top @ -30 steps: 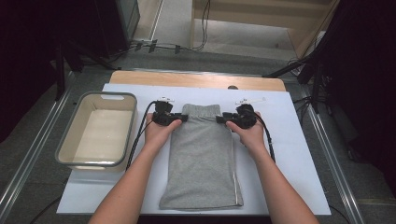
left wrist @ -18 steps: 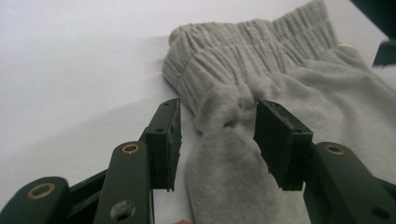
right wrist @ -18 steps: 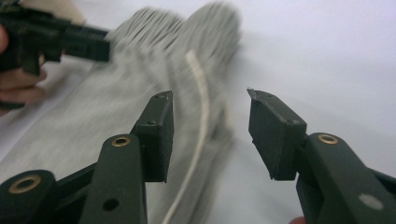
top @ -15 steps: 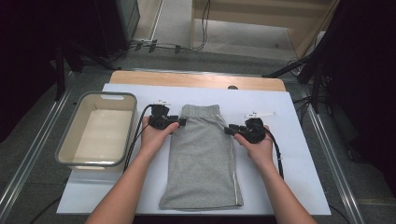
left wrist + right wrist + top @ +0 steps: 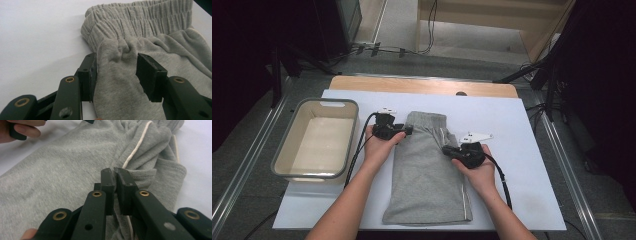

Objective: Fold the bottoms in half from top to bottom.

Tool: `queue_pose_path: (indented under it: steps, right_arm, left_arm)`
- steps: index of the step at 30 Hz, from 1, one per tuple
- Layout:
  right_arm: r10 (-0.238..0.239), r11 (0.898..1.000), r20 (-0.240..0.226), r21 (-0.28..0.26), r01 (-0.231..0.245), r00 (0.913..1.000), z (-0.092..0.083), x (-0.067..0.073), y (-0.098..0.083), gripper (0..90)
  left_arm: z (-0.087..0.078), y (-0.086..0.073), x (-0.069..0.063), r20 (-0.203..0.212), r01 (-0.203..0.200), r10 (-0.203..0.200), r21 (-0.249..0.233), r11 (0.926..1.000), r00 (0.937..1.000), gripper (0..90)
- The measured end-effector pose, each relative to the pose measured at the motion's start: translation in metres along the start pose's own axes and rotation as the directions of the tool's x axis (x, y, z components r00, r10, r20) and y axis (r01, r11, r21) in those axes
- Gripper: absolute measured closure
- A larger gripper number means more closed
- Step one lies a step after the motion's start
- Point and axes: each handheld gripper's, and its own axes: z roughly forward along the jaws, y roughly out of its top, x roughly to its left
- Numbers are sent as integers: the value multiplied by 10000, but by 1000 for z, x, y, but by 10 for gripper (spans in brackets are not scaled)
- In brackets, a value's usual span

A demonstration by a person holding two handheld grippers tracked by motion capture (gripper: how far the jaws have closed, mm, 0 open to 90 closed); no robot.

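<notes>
A: Where do we stand with the shorts (image 5: pixel 427 170)?

B: They lie flat on the white mat (image 5: pixel 522 150), long axis running from the waistband away from us down to the hems near us. Our right gripper (image 5: pixel 451 150) has just been closing and now pinches the striped side seam, the cloth lying to its left.

A: And the left gripper (image 5: pixel 408 131)?

B: Half open, jaws astride a ridge of cloth just below the waistband; we can't tell whether it grips. It sits nearer the waistband, so we judge the next fold runs along that axis.
</notes>
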Motion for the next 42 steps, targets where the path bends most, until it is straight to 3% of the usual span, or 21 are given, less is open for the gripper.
queue_pose_path:
  steps: [7,10,12,14,19,23,29,32,34,35,39,42]
  right_arm:
    - [219,9997,-81,-131,-220,9997,-5,-10,-1,799]
    - [106,9994,-150,-333,-110,9998,-7,-15,1,705]
    - [541,9965,141,-653,-531,9984,-10,-22,4,557]
    - [1034,9920,333,-765,-1006,9941,-10,-32,11,470]
    - [1914,9796,352,-686,-1887,9809,4,-55,31,400]
    - [2226,9747,175,-241,-2221,9748,26,-68,40,399]
    - [2038,9765,453,623,-2063,9780,50,-70,42,402]
    - [2045,9763,487,618,-2073,9776,52,-69,44,425]
    - [1938,9786,337,638,-1956,9805,53,-68,43,460]
    - [1847,9804,227,657,-1858,9825,53,-67,43,524]
    - [1967,9780,-421,789,-1930,9796,55,-65,40,648]
    - [1691,9818,-340,940,-1653,9850,55,-64,41,762]
  left_arm:
    - [3,-3,6,-419,56,-41,340,9994,9991,566]
    - [4,-2,8,-423,87,-74,325,9994,9991,592]
    - [4,-2,8,-382,80,-69,271,9996,9992,587]
    - [5,-1,9,-329,114,-105,255,9996,9994,568]
    - [5,4,9,-176,174,-175,-46,9998,9997,546]
    - [6,10,9,-172,156,-158,-65,9999,9997,535]
    - [13,8,11,-174,229,-224,279,9993,9996,535]
    - [13,7,12,-146,242,-238,292,9993,9996,539]
    - [14,7,11,-68,259,-257,345,9991,9996,558]
    - [15,6,10,53,217,-220,393,9990,9997,589]
    - [17,6,6,64,36,-39,493,9988,10000,703]
    - [16,6,6,79,-116,112,591,9982,9999,820]
